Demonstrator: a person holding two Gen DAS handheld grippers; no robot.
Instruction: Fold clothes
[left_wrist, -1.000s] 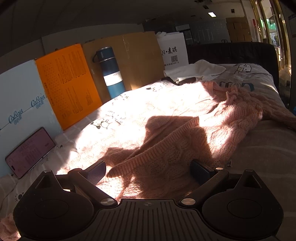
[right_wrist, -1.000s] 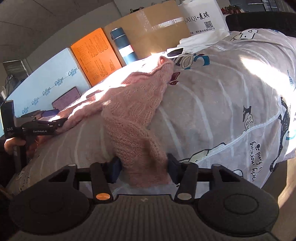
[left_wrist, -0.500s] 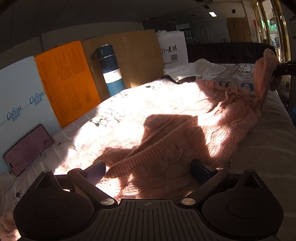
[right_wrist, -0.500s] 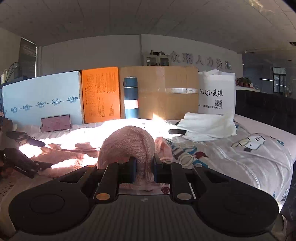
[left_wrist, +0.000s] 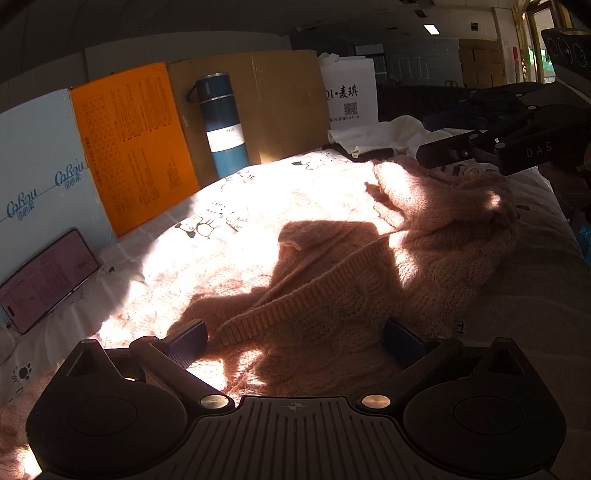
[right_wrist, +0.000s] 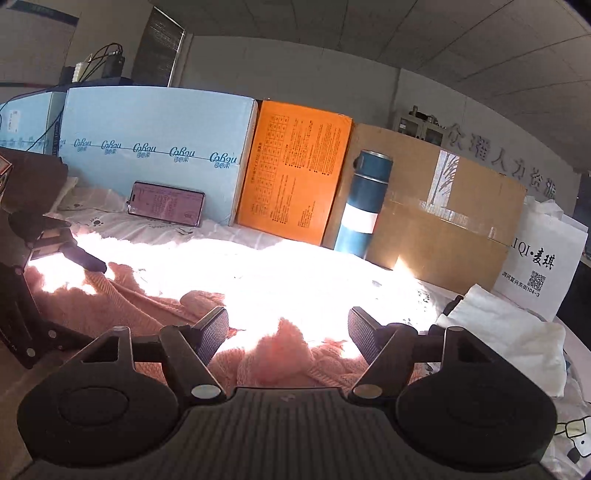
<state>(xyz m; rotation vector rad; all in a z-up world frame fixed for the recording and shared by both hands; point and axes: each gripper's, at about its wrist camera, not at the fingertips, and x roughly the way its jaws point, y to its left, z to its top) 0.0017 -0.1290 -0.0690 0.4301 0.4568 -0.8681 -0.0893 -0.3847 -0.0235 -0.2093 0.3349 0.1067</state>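
Note:
A pink knitted sweater (left_wrist: 351, 280) lies spread on the cartoon-print bed cover (left_wrist: 258, 206), half in sun and half in shadow. My left gripper (left_wrist: 295, 338) is open and low over the sweater's ribbed hem, its pads apart from the knit. My right gripper (right_wrist: 288, 330) hovers above the sweater's far side with its jaws opening. The bunched pink sleeve (right_wrist: 282, 349) lies loose below and between them, free of the pads. In the left wrist view, one of the right gripper's fingers (left_wrist: 447, 149) reaches in from the upper right.
Along the back stand a light blue box (right_wrist: 155, 147), an orange box (right_wrist: 295, 173), a blue flask (right_wrist: 364, 206), a cardboard box (right_wrist: 443, 221) and a white bag (right_wrist: 535, 266). A phone (right_wrist: 166, 208) leans on the blue box. A white cloth (right_wrist: 509, 332) lies at right.
The right gripper lifted the sleeve from the bed's edge, swung it over the sweater, then opened and dropped it there. The left gripper stayed put and open.

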